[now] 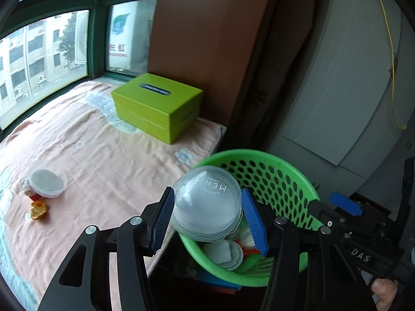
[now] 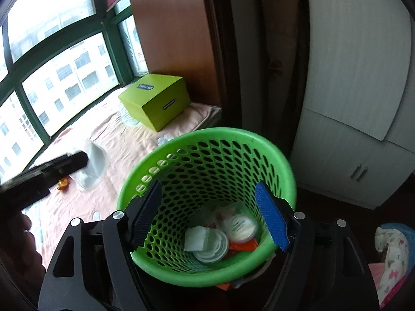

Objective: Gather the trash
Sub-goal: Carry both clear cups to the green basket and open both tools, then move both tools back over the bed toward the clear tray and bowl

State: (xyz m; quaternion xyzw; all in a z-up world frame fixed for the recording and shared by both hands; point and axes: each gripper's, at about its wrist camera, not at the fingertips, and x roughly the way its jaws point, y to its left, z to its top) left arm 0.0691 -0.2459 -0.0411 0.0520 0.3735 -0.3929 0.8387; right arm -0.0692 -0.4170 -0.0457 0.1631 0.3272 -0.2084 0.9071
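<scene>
Left gripper (image 1: 206,220): its blue fingers (image 1: 163,220) pinch a clear plastic cup (image 1: 206,207) from both sides; the cup is held near the rim of the green basket (image 1: 285,181), partly over the opening

Right gripper (image 2: 207,212): the fingers (image 2: 272,220) are spread wide and hold nothing; they stand at the two sides of the basket mouth, and I cannot tell if they touch the rim

Basket content: some trash lies already at the bottom, a white lid (image 2: 212,246), a folded paper piece (image 2: 195,238) and a small round cup (image 2: 240,226)

Trash not collected: on the bed (image 1: 103,155) lies a round plastic container (image 1: 46,182), and just beside it an orange peel (image 1: 38,210) and a small wrapper (image 1: 29,189)

Other thing: a green box (image 1: 155,106) stands at the far side of the bed, well apart from the trash

Step, as I judge: the cup is ready to be dropped in the basket

Risk one: the cup is not fully over the opening, so if the fingers release now it may hit the rim and roll onto the bed or the floor

Risk two: the cup is thin, hard pressure may crush it and it may slip out

Risk three: the two grippers are near each other at the basket, a collision may tip it
</scene>
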